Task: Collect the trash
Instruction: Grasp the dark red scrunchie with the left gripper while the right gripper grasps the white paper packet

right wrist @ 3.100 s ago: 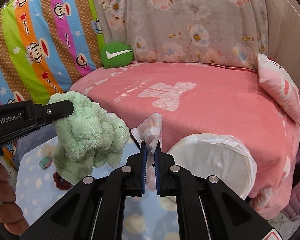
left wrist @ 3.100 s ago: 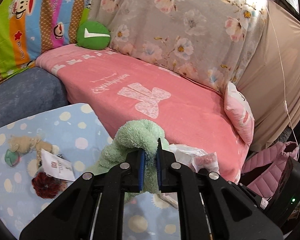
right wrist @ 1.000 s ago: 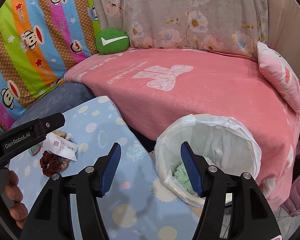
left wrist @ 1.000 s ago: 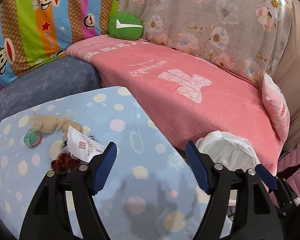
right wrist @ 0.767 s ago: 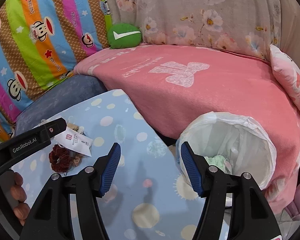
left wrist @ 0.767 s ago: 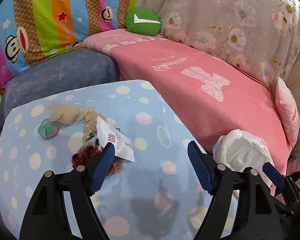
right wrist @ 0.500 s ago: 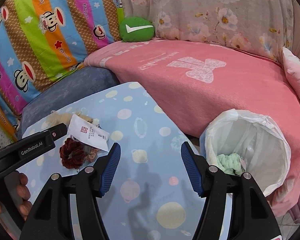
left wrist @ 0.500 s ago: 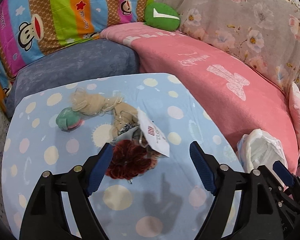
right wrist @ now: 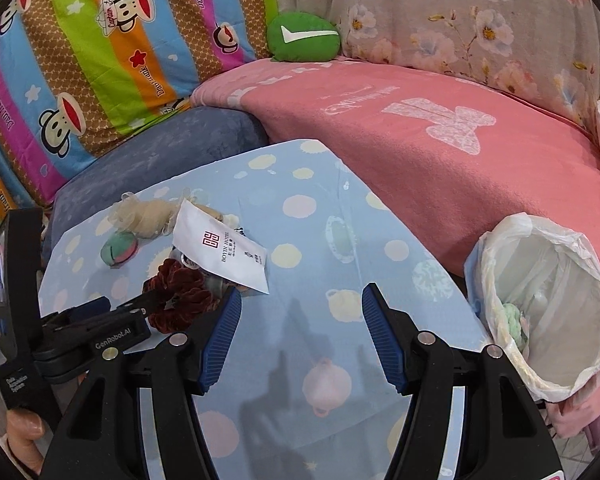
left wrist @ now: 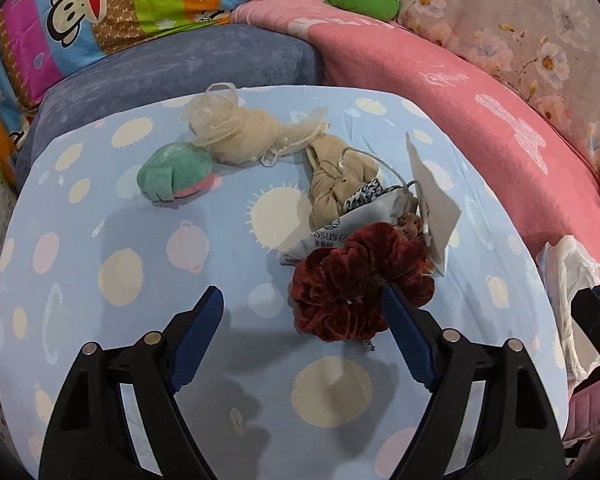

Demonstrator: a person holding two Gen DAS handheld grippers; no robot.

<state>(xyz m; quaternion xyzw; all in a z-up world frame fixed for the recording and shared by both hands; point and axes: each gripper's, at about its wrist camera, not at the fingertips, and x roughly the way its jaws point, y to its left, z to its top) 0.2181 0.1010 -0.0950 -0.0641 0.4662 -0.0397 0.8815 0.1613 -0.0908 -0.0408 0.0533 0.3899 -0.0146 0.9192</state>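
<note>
On the left side of the left wrist view, your left tool [left wrist: 300, 336] hangs over the dotted blue desk [left wrist: 120, 272] with its jaws spread wide and nothing between the pads. A green and pink ball [left wrist: 178, 176] sits at the upper left of the pile, and a cream mesh bundle [left wrist: 236, 132] lies just past it. Near the middle, a tan knotted cloth [left wrist: 336, 180] touches a crinkly packet [left wrist: 340, 232]. The dark red scrunchie [left wrist: 360, 280] sits right at the tip of your right-hand finger in that view, with a white paper sleeve [left wrist: 432, 200] leaning on it.

Watch out! The pile is all tangled. If you close on the scrunchie, you may drag the paper sleeve or the packet along, and they could slip off the desk. One finger could also push the scrunchie away before you pinch it.

Over in the right wrist view, your right tool [right wrist: 300, 320] is spread too, holding nothing, above bare desk. The trash bin [right wrist: 580, 240] with its white bag sits at the right, tight against the pink blanket [right wrist: 420, 160]. Drop things badly and they may miss the rim.

What lies under the scrunchie and the sleeve is hidden. Something green [right wrist: 514, 316] lies in the bin, but most of the inside is hard to make out.
</note>
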